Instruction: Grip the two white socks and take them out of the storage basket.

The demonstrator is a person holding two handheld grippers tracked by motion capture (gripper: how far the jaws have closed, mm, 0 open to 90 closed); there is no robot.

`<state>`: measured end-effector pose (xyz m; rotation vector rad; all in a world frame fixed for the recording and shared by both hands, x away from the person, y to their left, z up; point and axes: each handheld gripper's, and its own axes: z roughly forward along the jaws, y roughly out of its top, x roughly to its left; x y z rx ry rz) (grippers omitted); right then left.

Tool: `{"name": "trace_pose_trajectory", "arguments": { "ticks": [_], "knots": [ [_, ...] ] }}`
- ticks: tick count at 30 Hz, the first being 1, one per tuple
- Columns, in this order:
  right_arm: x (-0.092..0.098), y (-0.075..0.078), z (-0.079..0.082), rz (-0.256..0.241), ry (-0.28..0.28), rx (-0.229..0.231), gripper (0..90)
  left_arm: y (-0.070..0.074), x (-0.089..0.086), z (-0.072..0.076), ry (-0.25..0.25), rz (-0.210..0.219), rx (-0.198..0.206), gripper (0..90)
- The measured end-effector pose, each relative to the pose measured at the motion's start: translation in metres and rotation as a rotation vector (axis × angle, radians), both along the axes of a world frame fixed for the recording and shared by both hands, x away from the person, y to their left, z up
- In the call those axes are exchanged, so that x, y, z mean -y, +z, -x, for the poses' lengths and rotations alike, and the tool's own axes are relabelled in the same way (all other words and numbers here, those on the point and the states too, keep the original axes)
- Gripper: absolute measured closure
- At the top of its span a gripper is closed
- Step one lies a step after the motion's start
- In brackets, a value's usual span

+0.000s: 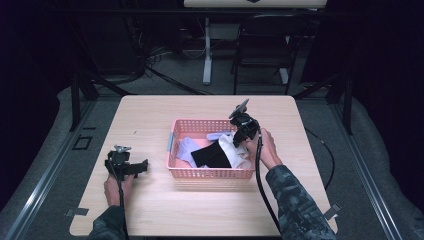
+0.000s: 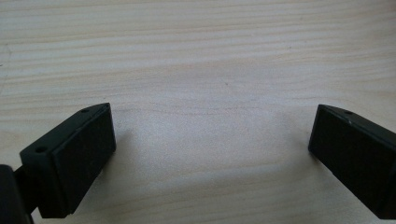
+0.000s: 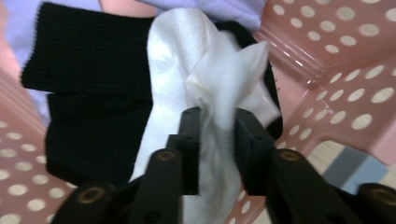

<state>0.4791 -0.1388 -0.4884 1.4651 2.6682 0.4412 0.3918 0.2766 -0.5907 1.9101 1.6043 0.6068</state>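
Right hand-held gripper (image 3: 215, 122) pinches thin fold of white fabric sock (image 3: 205, 84); risk: slips free, or snags black knit sock (image 3: 88, 93) on lift. Left hand-held gripper (image 2: 210, 140) wide, idle.

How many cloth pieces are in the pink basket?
4 visible: a white one pinched by the right gripper, a black one at the middle, and two lavender ones, at the left and at the back. More may lie underneath.
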Motion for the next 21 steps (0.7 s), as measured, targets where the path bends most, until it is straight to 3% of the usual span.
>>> {"name": "trace_pose_trajectory", "arguments": {
  "ticks": [11, 14, 16, 21],
  "knots": [
    [0.007, 0.014, 0.005, -0.019, 0.000, 0.040, 82.9, 0.000, 0.000, 0.000, -0.001, 0.000, 0.000, 0.7],
    [0.009, 0.026, 0.007, -0.040, 0.000, 0.062, 83.1, 0.000, 0.000, 0.000, -0.005, -0.003, -0.002, 0.7],
    [0.009, 0.034, 0.008, -0.025, 0.008, 0.069, 83.1, 0.000, -0.001, 0.000, -0.005, -0.003, -0.003, 0.7],
    [0.013, 0.044, 0.010, -0.048, 0.001, 0.085, 83.1, 0.000, 0.000, 0.000, -0.005, -0.003, -0.002, 0.7]
  ]
}}
